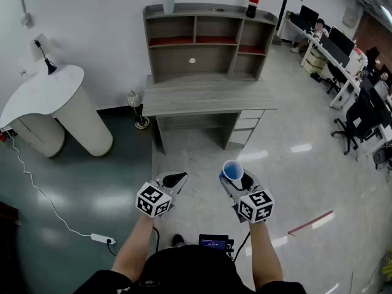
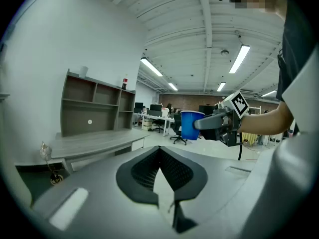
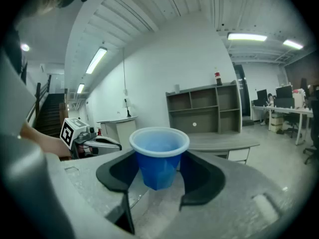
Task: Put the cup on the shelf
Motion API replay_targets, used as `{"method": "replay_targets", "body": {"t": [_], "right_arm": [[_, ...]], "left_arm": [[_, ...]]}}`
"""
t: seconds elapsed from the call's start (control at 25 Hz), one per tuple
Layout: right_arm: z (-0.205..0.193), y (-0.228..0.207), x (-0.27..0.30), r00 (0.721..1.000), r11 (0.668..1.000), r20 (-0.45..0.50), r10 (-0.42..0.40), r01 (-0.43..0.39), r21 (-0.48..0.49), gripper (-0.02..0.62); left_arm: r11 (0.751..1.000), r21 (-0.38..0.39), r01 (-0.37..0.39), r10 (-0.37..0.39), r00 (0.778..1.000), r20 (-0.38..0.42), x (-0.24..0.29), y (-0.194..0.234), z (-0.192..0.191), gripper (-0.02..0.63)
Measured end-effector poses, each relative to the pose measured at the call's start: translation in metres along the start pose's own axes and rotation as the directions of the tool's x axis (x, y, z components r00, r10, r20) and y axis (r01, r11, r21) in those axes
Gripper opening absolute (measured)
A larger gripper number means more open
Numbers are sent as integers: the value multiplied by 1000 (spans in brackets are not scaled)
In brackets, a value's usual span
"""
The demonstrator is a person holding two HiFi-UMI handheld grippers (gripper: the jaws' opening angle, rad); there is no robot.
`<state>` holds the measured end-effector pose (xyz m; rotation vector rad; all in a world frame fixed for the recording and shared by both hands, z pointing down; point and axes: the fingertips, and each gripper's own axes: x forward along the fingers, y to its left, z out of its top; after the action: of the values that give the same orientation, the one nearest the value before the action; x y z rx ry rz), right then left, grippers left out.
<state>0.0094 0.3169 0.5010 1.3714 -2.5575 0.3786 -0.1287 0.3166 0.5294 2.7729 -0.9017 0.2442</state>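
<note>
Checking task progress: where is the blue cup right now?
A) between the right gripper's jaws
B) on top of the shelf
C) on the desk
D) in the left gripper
A: the blue cup stands upright between the right gripper's jaws, far from the shelf.

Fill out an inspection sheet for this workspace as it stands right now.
Surface: grey desk under the shelf; nothing seen on its top.
Job's things: blue cup, upright, not yet at the shelf.
Clutter: pale cup and bottle on the shelf's top.
Grippers: right gripper shut on the blue cup; left gripper shut, empty.
Cables: white cord with power strip on the floor.
Surroundings: white counter; office desks.
</note>
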Motion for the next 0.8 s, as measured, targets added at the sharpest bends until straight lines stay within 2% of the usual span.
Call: {"method": "replay_targets", "body": {"t": [0.36,0.6,0.8], "right_arm": [[2,-5,-1,1000,1000,0,-2,2,-2,258],[11,-8,-1,1000,1000,26,-5,5,1,258],[14,-11,-1,999,1000,34,0,0,14,258]], "left_arm": [[1000,14,-9,9,1000,2,8,-5,4,3],[1000,-7,9,-9,1000,12,10,-7,8,3],[1000,-17,-6,6,1000,13,11,-5,11,3]]}}
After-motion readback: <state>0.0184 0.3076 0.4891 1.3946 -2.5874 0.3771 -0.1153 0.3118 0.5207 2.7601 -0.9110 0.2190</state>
